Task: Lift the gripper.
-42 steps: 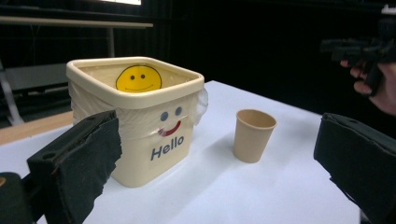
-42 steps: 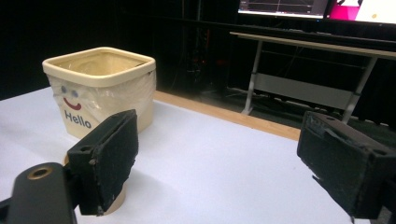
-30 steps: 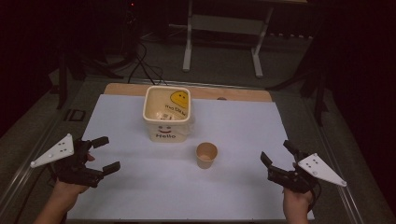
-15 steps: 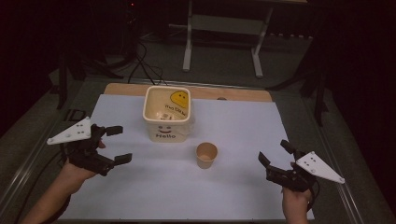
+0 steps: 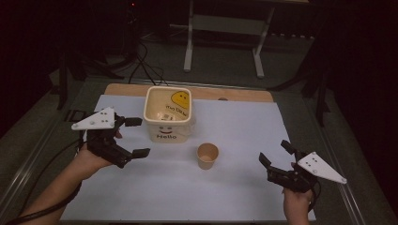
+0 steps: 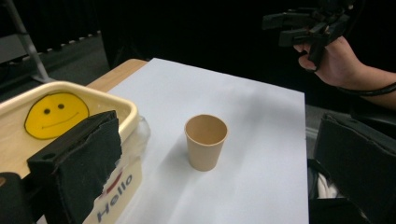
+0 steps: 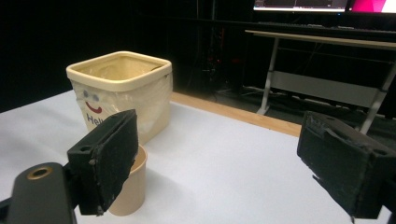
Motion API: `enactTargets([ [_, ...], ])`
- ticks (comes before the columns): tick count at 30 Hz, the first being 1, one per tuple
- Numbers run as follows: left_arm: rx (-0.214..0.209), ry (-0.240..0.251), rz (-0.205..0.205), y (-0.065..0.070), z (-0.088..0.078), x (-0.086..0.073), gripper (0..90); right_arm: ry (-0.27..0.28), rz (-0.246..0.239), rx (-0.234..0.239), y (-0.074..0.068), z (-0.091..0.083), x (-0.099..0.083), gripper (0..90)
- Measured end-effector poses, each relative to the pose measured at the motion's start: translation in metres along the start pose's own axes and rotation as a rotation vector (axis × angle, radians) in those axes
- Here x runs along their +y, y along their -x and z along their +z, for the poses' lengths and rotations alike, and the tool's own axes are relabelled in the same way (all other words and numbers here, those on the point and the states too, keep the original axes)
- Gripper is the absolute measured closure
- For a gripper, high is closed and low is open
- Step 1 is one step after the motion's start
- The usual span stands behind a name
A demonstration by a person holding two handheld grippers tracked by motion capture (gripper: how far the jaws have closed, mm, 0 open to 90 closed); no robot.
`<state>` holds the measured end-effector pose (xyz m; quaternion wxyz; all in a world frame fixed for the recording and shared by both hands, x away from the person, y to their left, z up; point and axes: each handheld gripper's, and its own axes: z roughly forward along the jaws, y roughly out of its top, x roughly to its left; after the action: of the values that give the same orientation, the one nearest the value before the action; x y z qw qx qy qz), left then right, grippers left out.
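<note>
At a table covered with a white paper sheet [image 5: 234, 187], a person held a two-jaw gripper in each hand, and by every visible sign the work had not yet begun. The left gripper [image 5: 136, 137] hovered just beside the cream square plastic tub printed with a smiley face and the word "Hello" [image 5: 168, 115], its jaws spread wide with nothing between them. The right gripper [image 5: 274, 158] hung near the table's right edge, well apart from both containers, its jaws likewise wide open and empty.

The small tan paper cup [image 5: 207, 156] stood upright on the paper sheet, near the front right corner of the tub but not touching it, and roughly between the two grippers. In the left gripper view the paper cup [image 6: 205, 141] appeared empty as far as its interior could be seen. The tub also stood upright and open-topped, with a yellow smiley and some print visible inside; whether it held anything loose could not be told.

Judging from this, every step remained: neither container had been grasped or touched.
</note>
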<state>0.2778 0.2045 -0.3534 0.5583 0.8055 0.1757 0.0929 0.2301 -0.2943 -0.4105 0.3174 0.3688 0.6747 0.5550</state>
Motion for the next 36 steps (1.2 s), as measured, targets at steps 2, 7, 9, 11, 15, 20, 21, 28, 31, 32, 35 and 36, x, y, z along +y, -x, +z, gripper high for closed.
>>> enactTargets([
  [2,-0.018,-0.013,0.011,0.000,0.006,0.006,1.8,-0.001,0.001,-0.002,0.000,0.000,0.000,12.4],
  [7,-0.046,-0.044,0.041,0.002,0.018,0.016,1.8,-0.001,0.001,0.003,0.000,0.000,0.000,12.4],
  [9,-0.054,-0.055,0.054,0.003,0.023,0.019,1.8,-0.005,-0.001,0.005,0.000,0.001,0.000,12.4],
  [11,-0.057,-0.069,0.069,0.005,0.028,0.021,1.8,-0.004,-0.001,0.004,0.000,0.001,0.000,12.4],
  [15,-0.087,-0.101,0.089,0.009,0.038,0.026,1.8,-0.003,0.004,0.009,0.000,0.001,0.000,12.4],
  [20,-0.112,-0.134,0.118,0.013,0.050,0.030,1.8,-0.002,0.008,0.008,0.001,0.001,0.000,12.4],
  [21,-0.110,-0.137,0.129,0.014,0.052,0.031,1.8,-0.002,0.010,0.010,0.001,0.001,0.000,12.4],
  [28,-0.160,-0.186,0.165,0.019,0.071,0.036,1.9,-0.009,0.012,0.012,0.001,0.002,-0.001,12.4],
  [31,-0.177,-0.205,0.183,0.021,0.080,0.037,1.9,-0.010,0.009,0.011,0.001,0.002,-0.001,12.4],
  [32,-0.191,-0.211,0.185,0.021,0.083,0.037,1.9,-0.009,0.009,0.010,0.001,0.002,-0.001,12.4],
  [35,-0.215,-0.228,0.193,0.023,0.093,0.037,2.1,-0.011,0.009,0.011,0.001,0.002,-0.002,12.4],
  [36,-0.215,-0.228,0.193,0.023,0.093,0.037,2.1,-0.011,0.009,0.011,0.001,0.002,-0.002,12.4],
])
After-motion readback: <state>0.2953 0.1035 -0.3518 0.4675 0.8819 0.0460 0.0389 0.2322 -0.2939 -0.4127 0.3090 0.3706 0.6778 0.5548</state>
